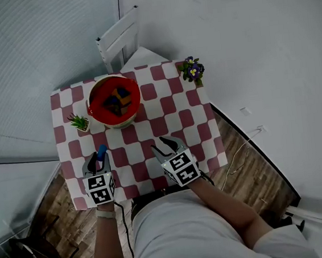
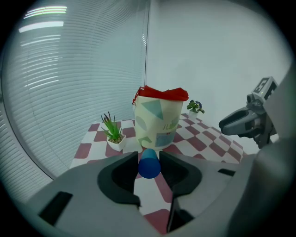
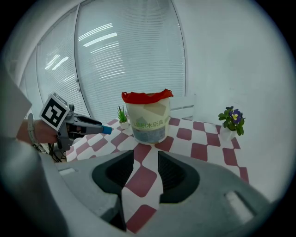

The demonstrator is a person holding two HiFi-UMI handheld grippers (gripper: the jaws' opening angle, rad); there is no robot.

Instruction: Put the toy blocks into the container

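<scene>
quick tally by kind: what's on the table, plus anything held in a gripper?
container: 1
potted plants: 2, a green plant and a purple-flowered plant
blue block, gripped by the left gripper: 1
stored blocks inside the container: several, too small to count
total: 4, plus the uncounted stored blocks

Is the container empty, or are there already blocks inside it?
Not empty. The head view looks down into the container and shows several coloured blocks lying inside it.

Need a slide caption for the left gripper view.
Left gripper clamps a blue block, facing the red-lined bucket on the checkered table.
</scene>
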